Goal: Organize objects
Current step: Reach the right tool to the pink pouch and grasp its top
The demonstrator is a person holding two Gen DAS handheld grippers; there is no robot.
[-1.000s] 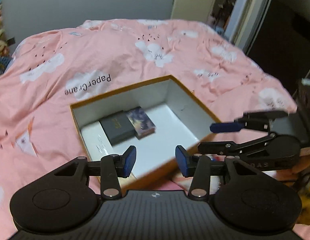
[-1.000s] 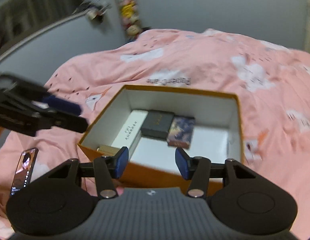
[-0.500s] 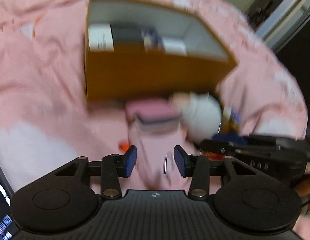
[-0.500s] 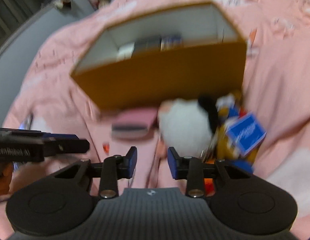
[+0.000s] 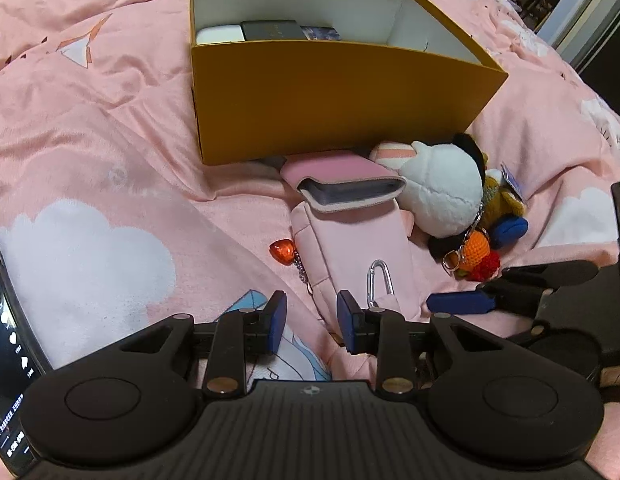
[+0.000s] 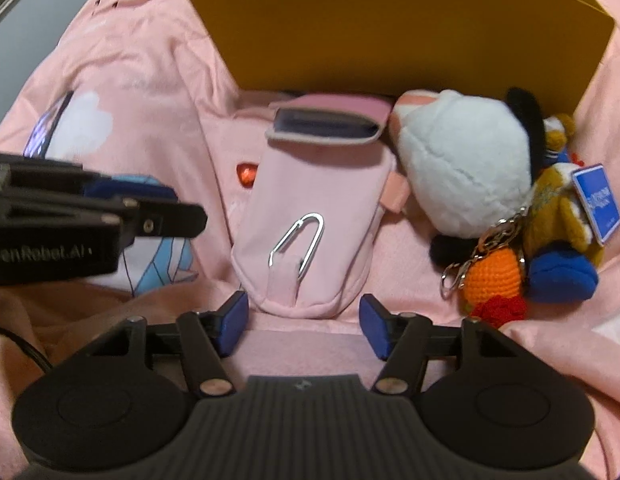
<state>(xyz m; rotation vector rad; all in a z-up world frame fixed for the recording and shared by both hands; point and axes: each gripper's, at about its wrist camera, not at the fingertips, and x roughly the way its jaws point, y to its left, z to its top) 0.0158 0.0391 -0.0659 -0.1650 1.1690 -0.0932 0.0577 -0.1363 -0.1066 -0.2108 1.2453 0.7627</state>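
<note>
I've dropped both cameras from the yellow box (image 5: 333,96) interior to the pile before it. Right hand-held gripper (image 6: 302,322) open, empty, straddling pink pouch (image 6: 310,224); left hand-held gripper (image 5: 311,322) half-open, empty. Pouch next.

An open yellow box (image 5: 329,96) sits on the bed, small boxes inside. Against its near wall lie a pink pouch (image 6: 310,216) with a carabiner (image 6: 300,240), a white plush (image 6: 465,168) and crocheted keychains (image 6: 497,276).
</note>
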